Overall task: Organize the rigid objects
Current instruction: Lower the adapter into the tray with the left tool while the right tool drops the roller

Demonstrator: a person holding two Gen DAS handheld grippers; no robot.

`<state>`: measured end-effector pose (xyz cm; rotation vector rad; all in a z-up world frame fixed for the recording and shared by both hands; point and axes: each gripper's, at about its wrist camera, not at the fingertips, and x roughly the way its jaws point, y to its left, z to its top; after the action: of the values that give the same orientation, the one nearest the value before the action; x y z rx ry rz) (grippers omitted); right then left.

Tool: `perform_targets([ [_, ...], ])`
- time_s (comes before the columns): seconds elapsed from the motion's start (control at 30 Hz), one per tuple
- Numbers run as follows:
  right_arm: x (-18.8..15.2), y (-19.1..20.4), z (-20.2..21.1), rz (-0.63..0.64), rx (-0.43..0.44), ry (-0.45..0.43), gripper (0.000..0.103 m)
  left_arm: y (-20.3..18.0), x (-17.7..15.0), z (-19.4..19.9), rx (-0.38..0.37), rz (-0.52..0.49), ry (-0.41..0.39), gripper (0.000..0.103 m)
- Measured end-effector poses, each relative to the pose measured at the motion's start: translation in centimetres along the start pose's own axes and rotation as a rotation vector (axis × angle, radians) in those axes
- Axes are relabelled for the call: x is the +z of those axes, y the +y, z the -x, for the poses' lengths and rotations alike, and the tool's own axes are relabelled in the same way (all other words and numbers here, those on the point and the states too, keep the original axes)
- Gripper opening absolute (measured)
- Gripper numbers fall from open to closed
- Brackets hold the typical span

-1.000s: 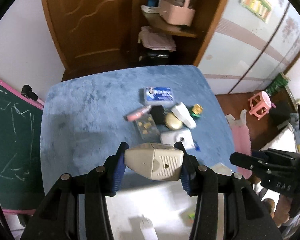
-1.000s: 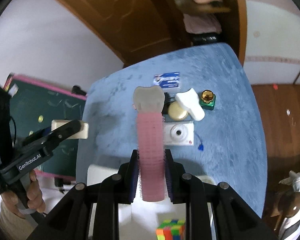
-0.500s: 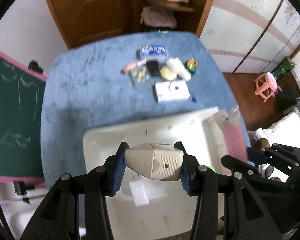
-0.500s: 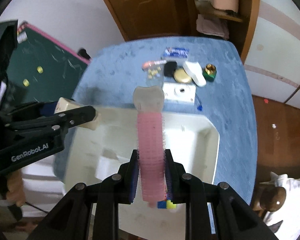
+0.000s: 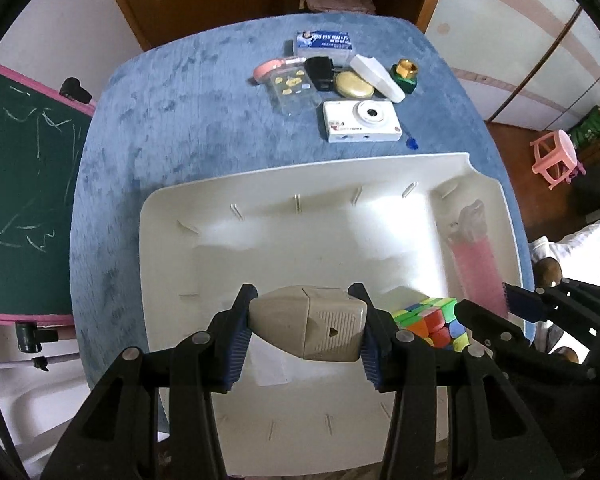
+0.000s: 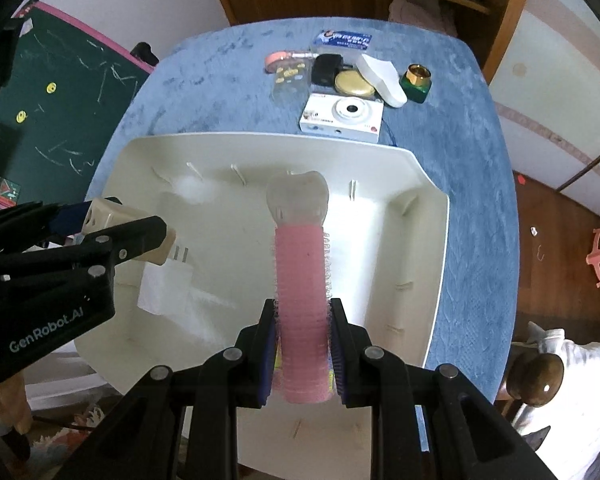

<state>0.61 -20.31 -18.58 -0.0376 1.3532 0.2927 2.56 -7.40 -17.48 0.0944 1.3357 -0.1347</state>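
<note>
My left gripper is shut on a beige plug adapter and holds it over the white tray. My right gripper is shut on a pink hair roller with a clear handle, also above the tray. The roller shows at the tray's right side in the left wrist view. A colourful puzzle cube and a white charger lie in the tray. The left gripper and adapter show at the left of the right wrist view.
On the blue tablecloth beyond the tray lie a white camera, a clear case, a black plug, a gold disc, a white box, a green bottle, a blue box. A chalkboard stands left.
Both grippers have pulled back from the table's far objects to above the tray, each still holding its object. The cube and charger in the tray have come into view.
</note>
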Motion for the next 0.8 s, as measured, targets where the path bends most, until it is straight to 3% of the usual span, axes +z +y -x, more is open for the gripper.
perform_targets([
  [0.33, 0.0, -0.4, -1.0, 0.002, -0.016, 0.043, 0.029, -0.7, -0.2, -1.5, 0.0, -0.004, 0.068, 0.051],
  [0.37, 0.0, -0.5, -1.1, 0.0, -0.016, 0.048, 0.036, -0.7, -0.2, -1.6, -0.001, -0.001, 0.071, 0.052],
  [0.4, 0.0, -0.5, -1.2, -0.002, -0.018, 0.052, 0.048, -0.7, -0.1, -1.6, -0.004, 0.005, 0.071, 0.06],
  [0.47, 0.0, -0.7, -1.1, -0.004, -0.019, 0.048, 0.063, -0.5, -0.1, -1.4, -0.007, 0.017, 0.06, 0.074],
  [0.53, -0.1, -0.7, -0.8, -0.003, -0.018, 0.034, 0.064, -0.4, 0.0, -1.1, -0.004, 0.026, 0.045, 0.079],
  [0.8, 0.0, -0.5, -0.2, 0.018, -0.033, 0.012, 0.064, -0.4, 0.3, -0.2, 0.015, 0.034, 0.012, 0.079],
])
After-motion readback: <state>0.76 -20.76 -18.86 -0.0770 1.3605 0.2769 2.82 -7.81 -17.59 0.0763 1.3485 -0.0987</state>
